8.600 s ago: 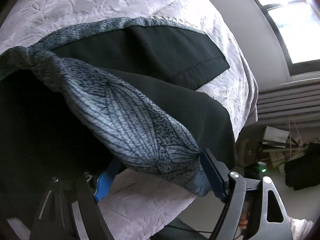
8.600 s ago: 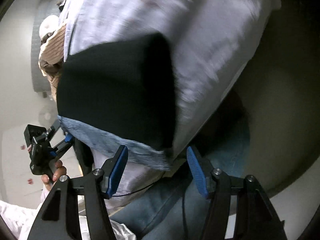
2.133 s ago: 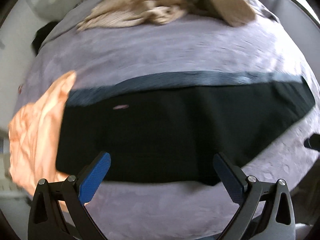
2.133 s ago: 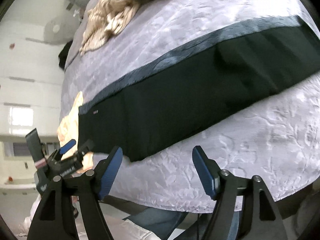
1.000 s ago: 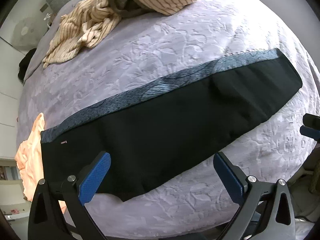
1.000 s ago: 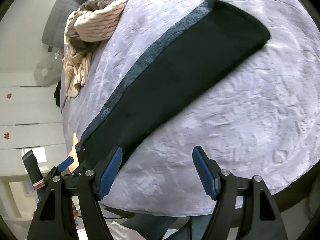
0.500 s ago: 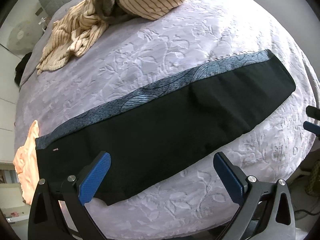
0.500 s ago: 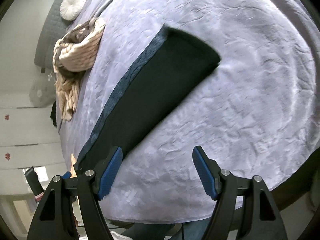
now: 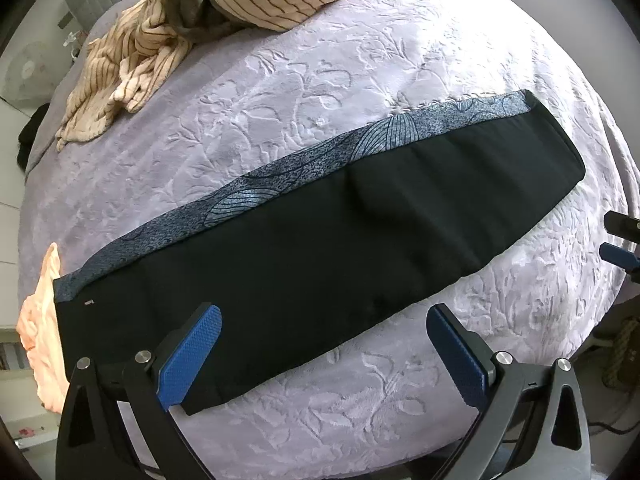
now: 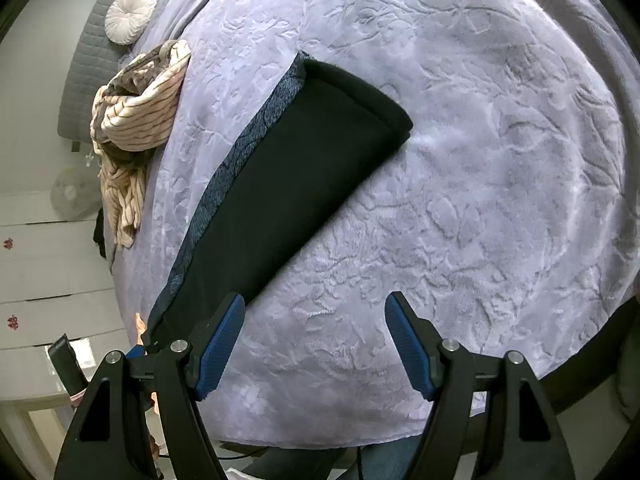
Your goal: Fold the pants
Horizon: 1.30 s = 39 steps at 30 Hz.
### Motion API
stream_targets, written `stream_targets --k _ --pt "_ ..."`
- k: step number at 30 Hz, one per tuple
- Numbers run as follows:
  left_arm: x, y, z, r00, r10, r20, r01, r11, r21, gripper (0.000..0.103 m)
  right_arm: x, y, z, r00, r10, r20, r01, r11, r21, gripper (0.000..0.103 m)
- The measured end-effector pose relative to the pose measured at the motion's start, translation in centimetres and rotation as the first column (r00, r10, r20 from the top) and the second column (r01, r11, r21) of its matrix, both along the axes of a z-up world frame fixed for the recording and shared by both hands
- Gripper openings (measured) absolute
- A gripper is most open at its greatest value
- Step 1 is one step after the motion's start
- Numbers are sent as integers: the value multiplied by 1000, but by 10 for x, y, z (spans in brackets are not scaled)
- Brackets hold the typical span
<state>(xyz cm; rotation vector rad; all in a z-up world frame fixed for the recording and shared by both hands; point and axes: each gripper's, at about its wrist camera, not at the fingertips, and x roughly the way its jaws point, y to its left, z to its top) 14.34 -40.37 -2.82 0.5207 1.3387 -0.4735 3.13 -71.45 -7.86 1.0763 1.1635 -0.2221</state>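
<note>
One pair of pants (image 9: 320,240) is lying flat on the bed (image 9: 360,80), folded lengthwise into a single long black strip with one patterned grey-blue band (image 9: 280,172) running along its far edge. In the left wrist view the strip is stretching from the lower left to the upper right of the lilac embossed cover; in the right wrist view it is running from the near left edge of the bed toward the middle, ending in one rounded black end (image 10: 360,92).

Two grippers are showing, each with two blue pads. The left gripper (image 9: 324,354) is hanging over the near edge of the pants with its jaws spread wide and nothing between the pads; its left pad (image 9: 188,356) is showing in front of the black cloth and the right pad (image 9: 456,360) in front of bare cover. The right gripper (image 10: 314,346) is also standing wide open and empty, above bare cover just beside the strip's near long edge. Its tips are also peeking in at the right edge of the left wrist view.

One striped beige garment (image 9: 160,40) is lying crumpled near the head of the bed, well apart from the pants. One orange cloth (image 9: 40,320) is lying at the strip's left end. One round white cushion (image 10: 130,14) is sitting by the grey headboard (image 10: 80,80).
</note>
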Motion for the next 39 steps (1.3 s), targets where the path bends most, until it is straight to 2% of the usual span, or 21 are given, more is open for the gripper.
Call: stream_targets --k 8,14,23,25,26,27,29,31,34,37,39 --pt "5 -7 -9 1000 14 -21 -14 1000 -2 103 5 -7 -10 1000 1 -3 -1 1000 6 76" --pt "4 -23 -20 999 -8 -32 8 1000 -6 103 16 -11 -25 1000 7 5 -7 999 35 76" --pt "4 -39 -36 999 -13 -51 12 1000 -21 103 21 -40 -45 982 -174 79 166 981 95 75" --pt "5 -40 -39 999 -7 -53 6 1000 -17 103 24 -46 -48 975 -200 96 191 977 96 66" --pt "6 -40 -40 999 -3 -52 2 1000 -17 103 26 -50 -50 971 -214 110 203 974 101 54" --pt "7 -40 -40 999 0 -51 -1 1000 -16 103 27 -53 -53 965 -230 128 216 970 114 30" --pt "9 -39 -39 999 6 -44 -7 1000 -14 103 31 -59 -58 960 -252 119 237 963 131 11" --pt "10 -38 -37 999 9 -36 -10 1000 -16 103 33 -61 -55 954 -262 145 241 959 150 9" --pt "13 -37 -37 1000 11 -27 -12 1000 -15 103 40 -59 -34 949 -213 231 191 975 114 9" --pt "13 -37 -44 999 21 -35 -21 1000 -3 103 42 -57 -36 966 -186 182 177 982 65 9" --pt "12 -38 -49 998 28 -48 -28 1000 1 103 37 -59 -55 972 -203 114 193 977 93 14"
